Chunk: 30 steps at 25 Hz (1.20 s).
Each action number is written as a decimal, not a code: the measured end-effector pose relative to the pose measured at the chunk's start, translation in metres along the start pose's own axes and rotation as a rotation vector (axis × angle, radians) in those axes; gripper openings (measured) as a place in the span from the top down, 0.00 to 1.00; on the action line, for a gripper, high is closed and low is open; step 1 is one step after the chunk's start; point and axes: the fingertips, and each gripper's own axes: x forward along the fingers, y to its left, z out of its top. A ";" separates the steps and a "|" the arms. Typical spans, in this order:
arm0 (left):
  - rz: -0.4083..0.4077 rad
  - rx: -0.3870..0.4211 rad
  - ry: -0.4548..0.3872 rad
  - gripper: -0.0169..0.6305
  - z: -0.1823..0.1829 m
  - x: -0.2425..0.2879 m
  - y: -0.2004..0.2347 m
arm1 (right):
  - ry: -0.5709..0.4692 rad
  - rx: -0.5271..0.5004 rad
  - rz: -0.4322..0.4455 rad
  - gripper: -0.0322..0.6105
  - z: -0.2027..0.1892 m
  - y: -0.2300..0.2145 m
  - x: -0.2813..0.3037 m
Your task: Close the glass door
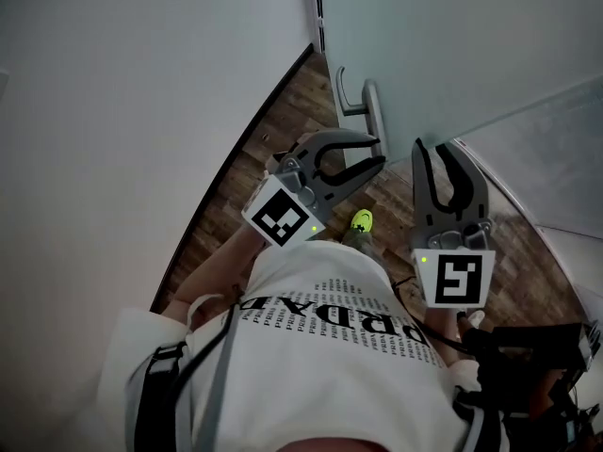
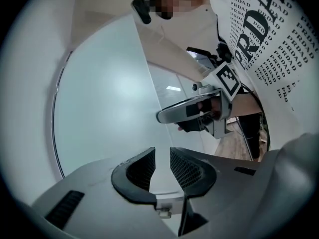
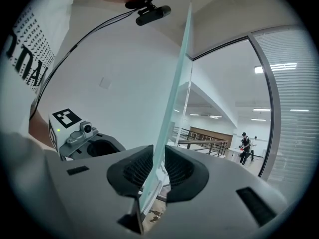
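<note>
One pale glass door [image 3: 172,98] ajar, so shutting's left. Right gripper [image 3: 158,156] jaws clamp its edge; left gripper [image 2: 162,156] jaws slightly apart, w/ nothing between.

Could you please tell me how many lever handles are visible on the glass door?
1: a lever handle on the near face of the glass door, just beyond the left gripper. A matching one on the far face may be hidden.

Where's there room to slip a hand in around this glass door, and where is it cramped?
Bare wood floor runs open between the white wall and the glass door. The pane above the handle in the head view is bare too. It is tight at the handle: the left gripper, open, sits beside it, and the right gripper clamps the door's edge.
</note>
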 end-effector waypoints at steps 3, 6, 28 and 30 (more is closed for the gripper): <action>0.037 -0.002 -0.021 0.83 -0.005 -0.002 0.002 | -0.005 -0.023 0.047 0.85 -0.002 0.010 0.002; 0.069 -0.019 -0.042 0.83 -0.010 0.000 0.008 | -0.013 -0.030 0.069 0.85 -0.002 0.015 0.006; 0.016 -0.053 -0.034 0.83 -0.006 0.003 0.001 | 0.036 0.074 -0.052 0.87 -0.024 -0.039 -0.008; 0.009 -0.054 -0.014 0.83 -0.004 0.001 0.004 | 0.037 0.096 -0.050 0.87 -0.025 -0.044 -0.003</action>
